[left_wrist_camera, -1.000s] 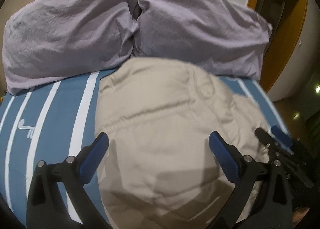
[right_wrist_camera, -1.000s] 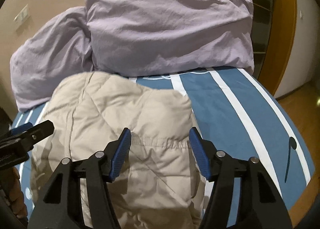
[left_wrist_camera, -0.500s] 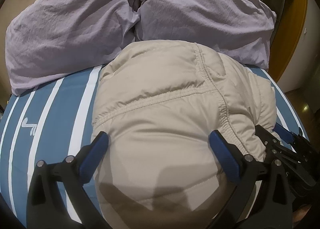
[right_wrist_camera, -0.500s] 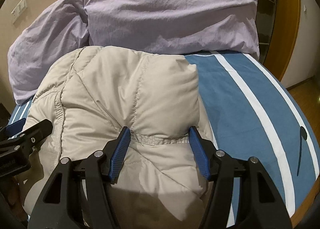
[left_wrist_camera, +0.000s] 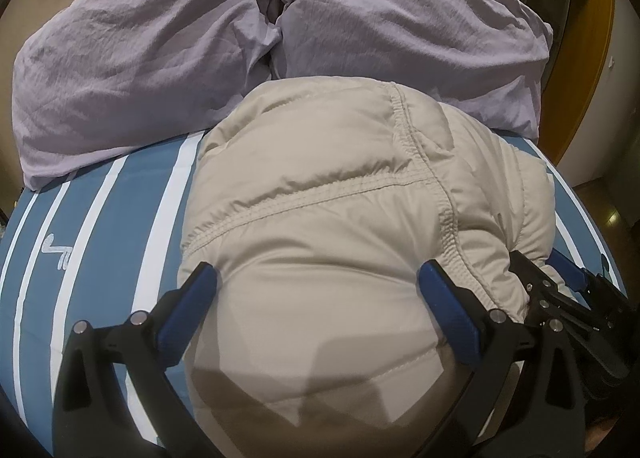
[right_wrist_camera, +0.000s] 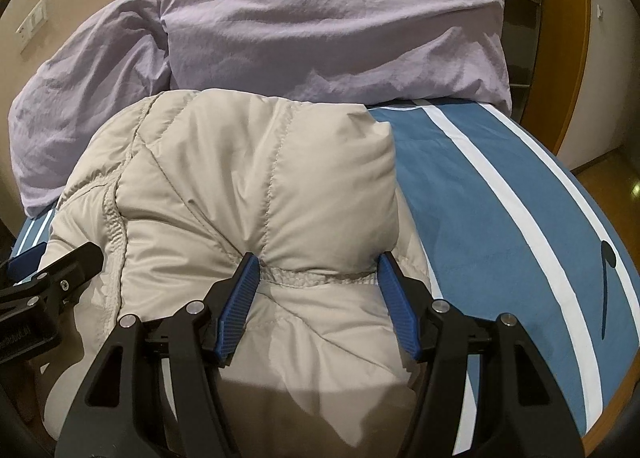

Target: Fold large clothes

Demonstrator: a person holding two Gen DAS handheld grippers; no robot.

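Lying straight ahead of both tongs, the beige puffer jacket (left_wrist_camera: 320, 218) bulges between the spread-apart left tongs (left_wrist_camera: 316, 290) and right tongs (right_wrist_camera: 316, 278), neither clamped.

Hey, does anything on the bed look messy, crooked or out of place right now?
Nothing is damaged or spilled. The beige jacket lies in a puffy, rounded heap rather than a flat fold, and its far edge butts against the two rumpled purple pillows. Both the left tool and the right tool are open over it.

Beige padded jacket (left_wrist_camera: 320, 226) between spread fingers (left_wrist_camera: 192, 298)
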